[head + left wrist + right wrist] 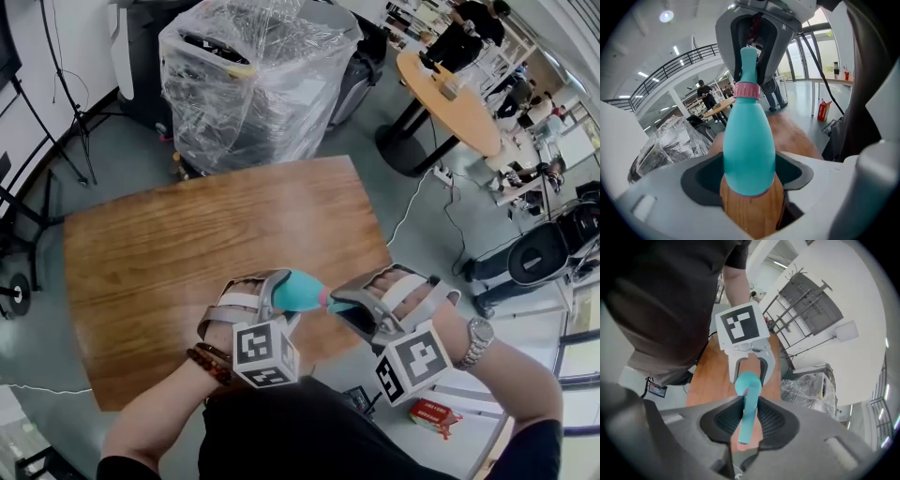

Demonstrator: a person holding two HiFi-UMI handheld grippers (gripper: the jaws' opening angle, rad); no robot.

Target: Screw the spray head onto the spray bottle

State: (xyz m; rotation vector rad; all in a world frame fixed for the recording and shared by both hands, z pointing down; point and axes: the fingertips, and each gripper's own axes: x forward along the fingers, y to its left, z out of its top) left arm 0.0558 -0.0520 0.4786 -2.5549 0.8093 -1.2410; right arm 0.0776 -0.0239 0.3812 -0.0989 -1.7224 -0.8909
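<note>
A teal spray bottle (296, 291) hangs on its side over the near edge of the wooden table (187, 244), between my two grippers. My left gripper (272, 298) is shut on the wide bottle body (749, 150), its dark pads against both sides. A pink collar (746, 90) rings the neck. Beyond it the slim teal spray head (749, 61) runs into my right gripper (752, 47). In the right gripper view that gripper (750, 420) is shut on the spray head (748, 413), with the bottle (747, 383) and the left gripper (750, 366) straight ahead.
A machine wrapped in clear plastic (253, 75) stands past the table's far edge. A round table (450, 94) with people is at the back right. A black chair (539, 253) and a red box (433, 412) are on the floor at right.
</note>
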